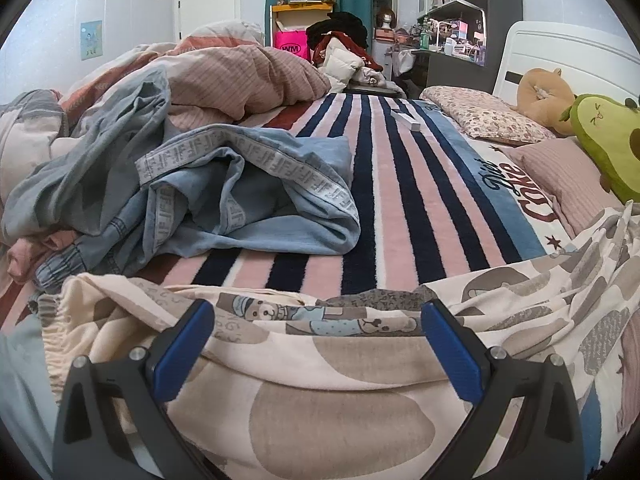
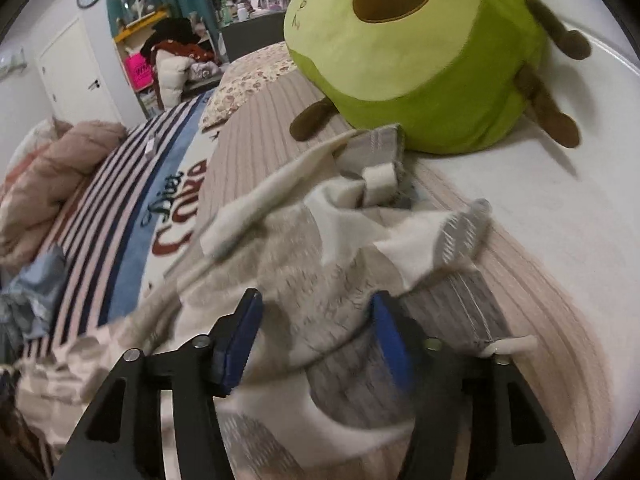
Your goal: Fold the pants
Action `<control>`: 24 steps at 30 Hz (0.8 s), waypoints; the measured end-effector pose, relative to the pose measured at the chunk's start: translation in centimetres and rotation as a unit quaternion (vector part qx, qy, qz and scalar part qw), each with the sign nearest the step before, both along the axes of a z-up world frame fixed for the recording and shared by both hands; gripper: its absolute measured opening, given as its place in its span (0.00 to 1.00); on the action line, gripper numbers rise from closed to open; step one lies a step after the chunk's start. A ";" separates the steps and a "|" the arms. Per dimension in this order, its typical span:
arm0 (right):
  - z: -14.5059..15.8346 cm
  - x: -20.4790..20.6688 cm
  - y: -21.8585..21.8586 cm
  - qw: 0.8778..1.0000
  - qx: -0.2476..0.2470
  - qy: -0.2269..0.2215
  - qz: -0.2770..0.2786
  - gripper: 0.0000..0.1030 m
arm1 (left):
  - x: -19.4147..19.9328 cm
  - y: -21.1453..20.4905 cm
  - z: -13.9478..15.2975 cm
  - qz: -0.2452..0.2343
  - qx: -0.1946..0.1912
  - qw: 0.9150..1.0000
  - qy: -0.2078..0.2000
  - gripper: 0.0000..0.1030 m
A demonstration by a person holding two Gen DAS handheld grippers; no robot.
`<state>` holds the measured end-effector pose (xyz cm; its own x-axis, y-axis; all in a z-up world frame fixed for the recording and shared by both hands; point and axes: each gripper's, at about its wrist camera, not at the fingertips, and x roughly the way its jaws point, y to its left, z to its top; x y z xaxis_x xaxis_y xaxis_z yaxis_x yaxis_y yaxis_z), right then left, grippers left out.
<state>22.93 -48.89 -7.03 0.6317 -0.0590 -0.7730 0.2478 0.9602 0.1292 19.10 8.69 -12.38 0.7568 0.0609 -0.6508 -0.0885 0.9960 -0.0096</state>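
Observation:
Cream pants with a grey and beige cartoon print (image 1: 320, 364) lie across the striped blanket (image 1: 400, 200) on the bed. My left gripper (image 1: 318, 320) is open just above the pants, its blue pads (image 1: 182, 344) wide apart with cloth under them. In the right wrist view the same pants (image 2: 312, 264) are bunched on a ribbed pink pillow (image 2: 520, 300), their waistband end with belt loops (image 2: 380, 178) near a green avocado plush (image 2: 412, 52). My right gripper (image 2: 316, 316) is partly open with a fold of the cloth between its pads.
Light blue jeans (image 1: 224, 200) and other clothes are heaped at the left of the bed, with a pink duvet (image 1: 240, 76) behind. A floral pillow (image 1: 488, 116), an orange plush (image 1: 544, 92) and the avocado plush (image 1: 604, 148) lie along the white headboard at the right.

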 end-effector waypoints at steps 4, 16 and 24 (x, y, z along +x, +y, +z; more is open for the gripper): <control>-0.7 1.7 1.0 1.000 -0.021 0.004 0.012 0.34 | 0.0 0.0 0.0 0.000 0.000 1.000 0.000 0.99; 2.6 -2.7 3.3 0.991 -0.106 -0.085 0.003 0.02 | -0.2 -0.2 0.1 0.000 -0.001 1.000 -0.005 0.99; 2.3 -6.0 3.1 0.988 -0.151 -0.028 -0.009 0.07 | -0.1 -0.1 0.1 -0.006 -0.006 1.000 0.001 0.99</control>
<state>16.93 -45.77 -4.74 0.6702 -0.2930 -0.6819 0.2655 0.9526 -0.1484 19.01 8.61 -12.32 0.7560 0.0439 -0.6531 -0.0764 0.9969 -0.0213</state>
